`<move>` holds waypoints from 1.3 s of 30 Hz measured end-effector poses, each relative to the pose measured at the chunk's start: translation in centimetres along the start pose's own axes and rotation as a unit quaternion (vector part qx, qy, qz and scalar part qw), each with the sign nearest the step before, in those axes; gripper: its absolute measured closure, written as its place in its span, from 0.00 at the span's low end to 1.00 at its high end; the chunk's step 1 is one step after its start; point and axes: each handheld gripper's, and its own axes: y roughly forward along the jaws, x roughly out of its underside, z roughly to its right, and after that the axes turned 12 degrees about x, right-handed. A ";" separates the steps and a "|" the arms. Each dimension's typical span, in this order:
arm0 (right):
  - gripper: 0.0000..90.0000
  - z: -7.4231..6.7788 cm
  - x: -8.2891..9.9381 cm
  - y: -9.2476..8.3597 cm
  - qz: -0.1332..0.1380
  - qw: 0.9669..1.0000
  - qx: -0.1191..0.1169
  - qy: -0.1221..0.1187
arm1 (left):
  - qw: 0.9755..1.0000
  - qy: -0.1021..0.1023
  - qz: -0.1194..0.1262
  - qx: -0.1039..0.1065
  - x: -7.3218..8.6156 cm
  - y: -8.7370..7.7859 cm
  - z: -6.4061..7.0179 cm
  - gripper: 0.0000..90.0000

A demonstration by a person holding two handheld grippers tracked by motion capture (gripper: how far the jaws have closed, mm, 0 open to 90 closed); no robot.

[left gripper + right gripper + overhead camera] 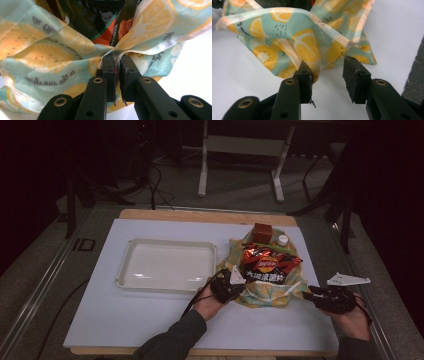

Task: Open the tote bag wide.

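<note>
Right of centre in the high view, a fruit-print cloth bag (267, 292) lies on the white table (150, 320), its mouth facing the near edge, with a red crisp packet (269, 261) lying on top of it, a brown box (262, 232) at its far end and a small white-capped bottle (283, 240) just beside that box. The left gripper (231, 287) sits at the bag's lower left corner, and in the left gripper view its jaws are pressed together on a gathered fold of the cloth right at the hem (150, 50), pinching the fabric between the pads (110, 70), with the dark inside of the bag and the packet (110, 35) showing above. The right gripper (312, 296) is at the lower right of the high view, just off the bag's right corner; in the right gripper view its jaws stand apart, the left-hand pad (305, 75) touching a fold of the orange-patterned cloth (294, 42) while the other pad is clear of it, so nothing is clamped there. An empty white tray (167, 282) rests to the left of the bag, near it but not touching
</note>
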 end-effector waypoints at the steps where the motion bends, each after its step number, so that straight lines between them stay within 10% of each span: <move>1: 0.66 0.1 0.1 -0.1 -0.001 1.000 0.001 -0.001 | 1.000 0.000 0.000 0.000 0.0 0.0 0.0 0.92; 16: 0.62 1.7 1.7 -2.8 0.040 0.998 -0.037 -0.015 | 0.999 -0.022 0.025 0.010 0.9 -1.1 -0.2 0.87; 39: 0.61 1.5 0.6 -3.8 0.052 0.998 -0.009 -0.015 | 0.995 -0.057 0.076 -0.006 2.4 -5.6 -1.6 0.72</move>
